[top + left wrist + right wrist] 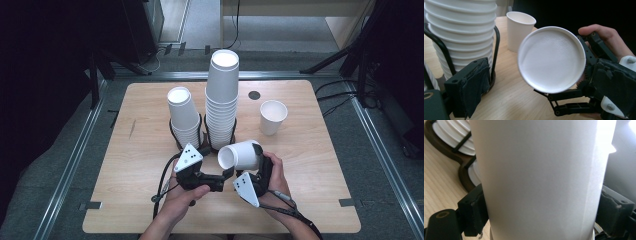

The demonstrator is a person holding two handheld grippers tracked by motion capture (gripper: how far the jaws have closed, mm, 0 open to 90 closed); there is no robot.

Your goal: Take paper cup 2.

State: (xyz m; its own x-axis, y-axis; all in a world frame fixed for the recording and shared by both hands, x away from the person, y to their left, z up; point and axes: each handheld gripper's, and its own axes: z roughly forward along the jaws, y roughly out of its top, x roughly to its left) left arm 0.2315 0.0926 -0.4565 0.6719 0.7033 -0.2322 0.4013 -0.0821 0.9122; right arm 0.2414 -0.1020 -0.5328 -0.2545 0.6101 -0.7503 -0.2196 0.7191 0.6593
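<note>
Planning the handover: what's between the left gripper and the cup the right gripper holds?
Nothing but bare table. In the left gripper view, the cup held sideways in the right gripper faces the left gripper across an open gap.

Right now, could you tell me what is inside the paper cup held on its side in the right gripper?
The paper cup in the right gripper looks empty: the left gripper view looks into its mouth and shows bare white wall and bottom. No second cup can be seen nested inside, though a snug one could be hard to tell.
</note>
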